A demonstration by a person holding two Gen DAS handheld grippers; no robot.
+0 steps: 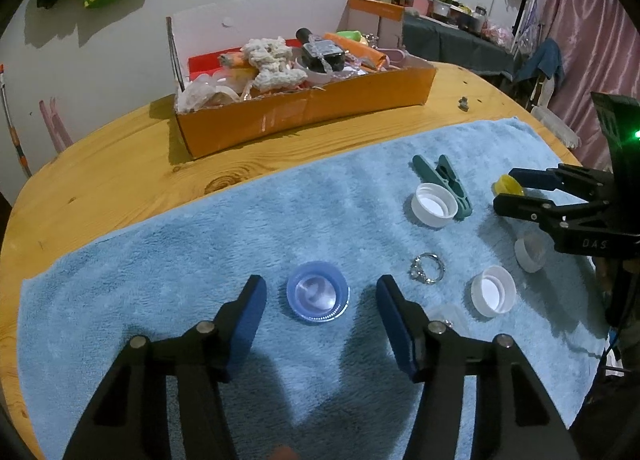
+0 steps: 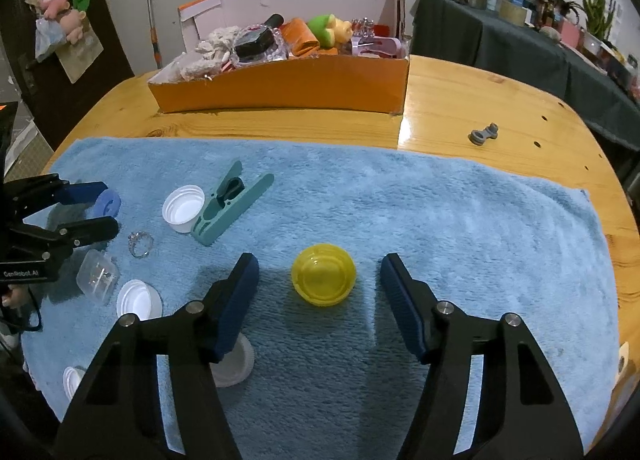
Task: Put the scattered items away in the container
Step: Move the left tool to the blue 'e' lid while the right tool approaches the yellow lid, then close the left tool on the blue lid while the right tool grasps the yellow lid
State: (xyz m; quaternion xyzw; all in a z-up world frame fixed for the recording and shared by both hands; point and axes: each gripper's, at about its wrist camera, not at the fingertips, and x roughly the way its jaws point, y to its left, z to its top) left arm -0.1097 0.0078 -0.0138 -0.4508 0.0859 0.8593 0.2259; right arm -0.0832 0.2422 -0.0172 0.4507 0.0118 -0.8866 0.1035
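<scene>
A blue bottle cap [image 1: 317,297] lies open side up on the light blue towel [image 1: 200,240], between the fingers of my left gripper [image 1: 320,284]. Both pads stand clear of it, so the gripper is open. On the same towel a yellow cap [image 2: 323,280] rests between the fingers of my right gripper [image 2: 319,262], also open with a gap on each side. The orange cardboard box [image 2: 280,83] stands behind the towel, heaped with toys, cloth and other items.
Between the two grippers lie a teal clip [image 2: 228,203], two white caps [image 1: 434,205] [image 1: 493,291], a ring [image 1: 427,267] and a small clear container [image 2: 98,276]. A grey part [image 2: 484,133] sits on the bare wood at the right. The table's round edge is close.
</scene>
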